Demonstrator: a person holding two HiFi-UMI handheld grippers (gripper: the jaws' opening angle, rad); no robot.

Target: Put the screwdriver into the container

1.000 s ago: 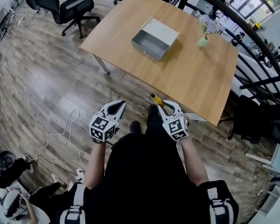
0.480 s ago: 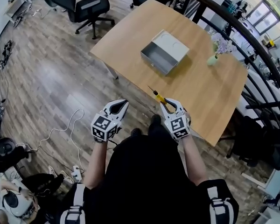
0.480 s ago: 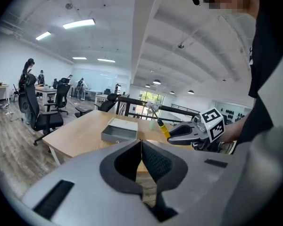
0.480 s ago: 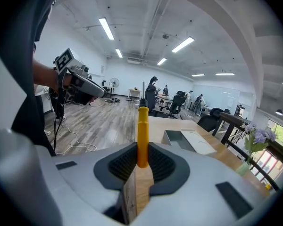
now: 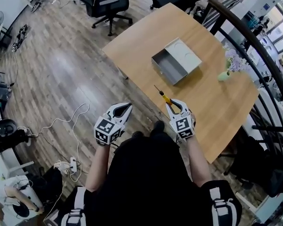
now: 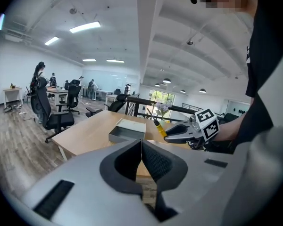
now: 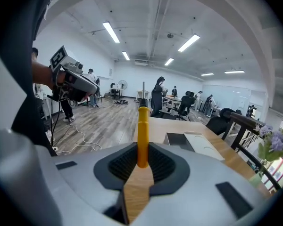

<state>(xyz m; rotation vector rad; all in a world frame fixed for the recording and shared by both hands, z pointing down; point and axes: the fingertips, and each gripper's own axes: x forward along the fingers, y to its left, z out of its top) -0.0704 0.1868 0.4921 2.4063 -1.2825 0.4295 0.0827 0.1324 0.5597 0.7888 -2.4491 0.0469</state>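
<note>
One stiff, probably light screwdriver sits clamped by its yellow handle in your right gripper; your left gripper is closed, empty.

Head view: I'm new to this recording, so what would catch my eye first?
First comes the yellow-handled screwdriver clamped in the right tool, at the near edge of the wooden table. Further along the table sits the open grey container. The left tool hangs shut and empty above the floor.
</note>
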